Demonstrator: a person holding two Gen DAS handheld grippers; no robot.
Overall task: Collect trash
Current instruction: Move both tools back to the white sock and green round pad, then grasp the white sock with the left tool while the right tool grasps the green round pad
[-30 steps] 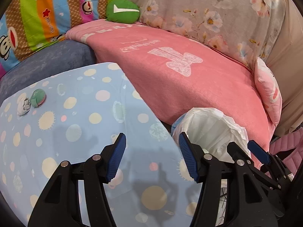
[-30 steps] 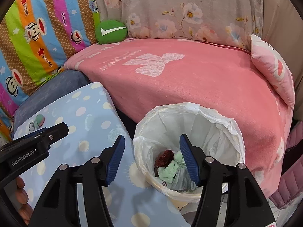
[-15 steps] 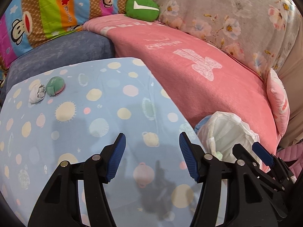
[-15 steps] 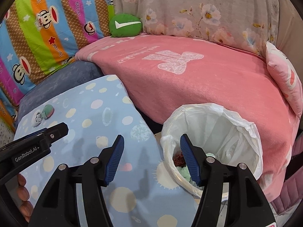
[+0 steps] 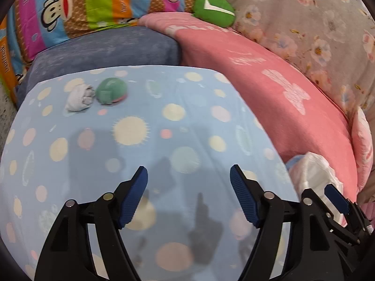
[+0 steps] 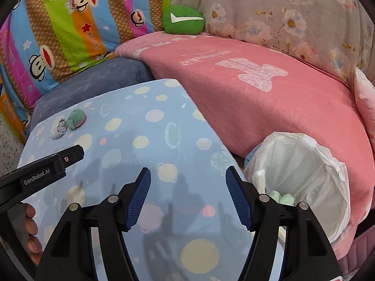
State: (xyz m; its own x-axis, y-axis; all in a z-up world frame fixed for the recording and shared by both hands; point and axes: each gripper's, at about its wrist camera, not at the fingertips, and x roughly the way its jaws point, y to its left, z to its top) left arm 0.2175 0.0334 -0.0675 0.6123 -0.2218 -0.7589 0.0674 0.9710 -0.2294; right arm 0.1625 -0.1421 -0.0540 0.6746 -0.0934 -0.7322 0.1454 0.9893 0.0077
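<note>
Task looks partly done: the bin (image 6: 302, 178), lined w/ a white bag, already holds some trash, incl. pale green crumpled bits (image 6: 282, 197) low inside near its near rim. Left to collect, as far as can be seen: two pieces on the table (image 5: 187, 121), which wears a blue polka-dot cloth. A white crumpled wad (image 5: 78, 98) and a green crumpled wad (image 5: 112, 90) w/ a pink underside sit touching each other near the table's far-left corner.

Left gripper (image 5: 188, 196) has jaws apart, nothing between them, hovering over the table's near-middle. Right gripper (image 6: 187, 196) likewise spread and empty, over the table's near-right part, w/ the bin just off the table's right edge.

Room to move: tabletop between grippers and the two wads is bare cloth, so the approach looks unobstructed. The far edge butts against a blue-grey cushion (image 5: 105, 49); the right edge runs along a pink blanket (image 6: 269, 98). Bin sits squeezed between table and blanket, so drops prob. need to come from above. The wads lie near the left edge, so a clumsy nudge might push them off.
</note>
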